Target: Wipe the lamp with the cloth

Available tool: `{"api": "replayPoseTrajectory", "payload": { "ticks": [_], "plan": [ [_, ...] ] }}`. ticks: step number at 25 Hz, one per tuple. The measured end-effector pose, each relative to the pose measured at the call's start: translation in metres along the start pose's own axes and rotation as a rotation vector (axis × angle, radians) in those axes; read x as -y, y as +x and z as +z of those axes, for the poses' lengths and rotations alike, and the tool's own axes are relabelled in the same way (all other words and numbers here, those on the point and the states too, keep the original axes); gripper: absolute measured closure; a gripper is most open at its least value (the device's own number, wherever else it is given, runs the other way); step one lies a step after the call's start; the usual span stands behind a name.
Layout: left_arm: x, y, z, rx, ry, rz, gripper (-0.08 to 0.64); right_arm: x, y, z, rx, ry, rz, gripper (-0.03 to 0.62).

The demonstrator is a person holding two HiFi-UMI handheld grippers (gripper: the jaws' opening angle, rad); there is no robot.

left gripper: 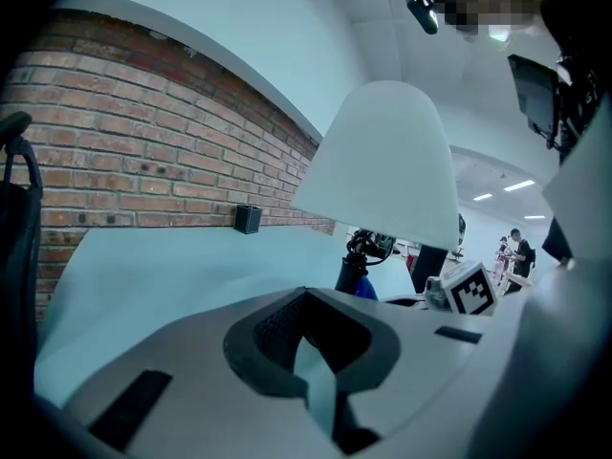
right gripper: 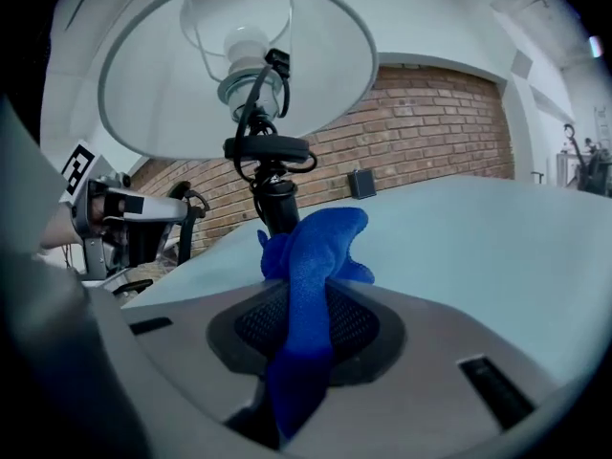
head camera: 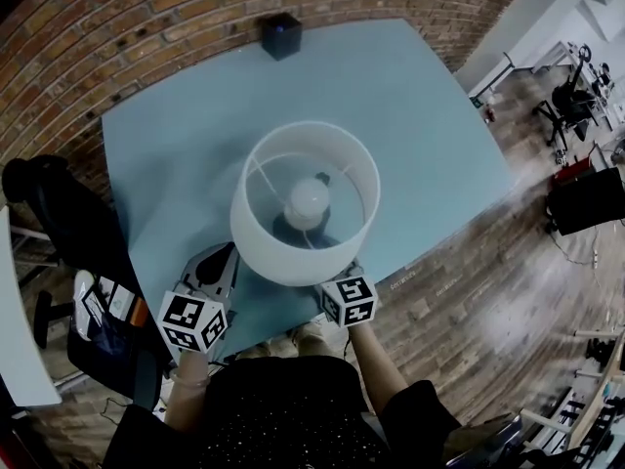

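Observation:
The lamp (head camera: 305,203) stands in the middle of the pale blue table (head camera: 420,135), with a white drum shade, a bulb (right gripper: 244,41) and a black stem (right gripper: 277,204). My right gripper (right gripper: 306,323) is shut on the blue cloth (right gripper: 316,256), low beside the stem and under the shade. In the head view only its marker cube (head camera: 349,301) shows past the shade's near rim. My left gripper (head camera: 210,281) sits at the near left of the lamp, below the shade (left gripper: 382,161). Its jaws stand shut with nothing between them (left gripper: 311,352).
A small black box (head camera: 280,35) sits at the table's far edge against the brick wall (head camera: 117,27). A black chair (head camera: 59,213) and a bag stand left of the table. Wooden floor and office furniture lie to the right.

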State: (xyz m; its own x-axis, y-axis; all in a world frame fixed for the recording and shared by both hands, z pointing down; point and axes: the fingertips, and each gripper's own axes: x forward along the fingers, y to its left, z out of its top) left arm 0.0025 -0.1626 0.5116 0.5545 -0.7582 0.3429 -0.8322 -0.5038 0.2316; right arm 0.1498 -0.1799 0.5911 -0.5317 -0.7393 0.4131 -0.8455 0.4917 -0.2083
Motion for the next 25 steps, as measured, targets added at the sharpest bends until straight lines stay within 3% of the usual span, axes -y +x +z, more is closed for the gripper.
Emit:
{"api": "replayPoseTrajectory", "payload": {
  "ticks": [4,8,11,15,17,25],
  "plan": [
    [-0.004,0.0,0.002,0.009,-0.007,0.03,0.551,0.023,-0.021,0.008,0.057,0.114,0.08,0.503],
    [-0.015,-0.001,0.008,0.033,-0.02,0.081,0.551,0.06,-0.047,0.047,0.234,0.278,0.209,0.503],
    [-0.02,-0.002,0.014,0.054,-0.034,0.118,0.551,0.076,-0.045,0.078,0.278,0.365,0.37,0.503],
    [-0.022,-0.006,0.017,0.055,-0.028,0.154,0.551,0.078,-0.022,0.109,0.275,0.606,0.69,0.503],
    [-0.024,-0.01,0.017,0.05,-0.024,0.176,0.551,0.073,-0.007,0.121,0.26,0.691,0.804,0.503],
    [-0.038,-0.026,0.01,0.034,-0.053,0.275,0.551,0.025,0.03,0.11,0.006,0.655,1.016,0.503]
  ]
}}
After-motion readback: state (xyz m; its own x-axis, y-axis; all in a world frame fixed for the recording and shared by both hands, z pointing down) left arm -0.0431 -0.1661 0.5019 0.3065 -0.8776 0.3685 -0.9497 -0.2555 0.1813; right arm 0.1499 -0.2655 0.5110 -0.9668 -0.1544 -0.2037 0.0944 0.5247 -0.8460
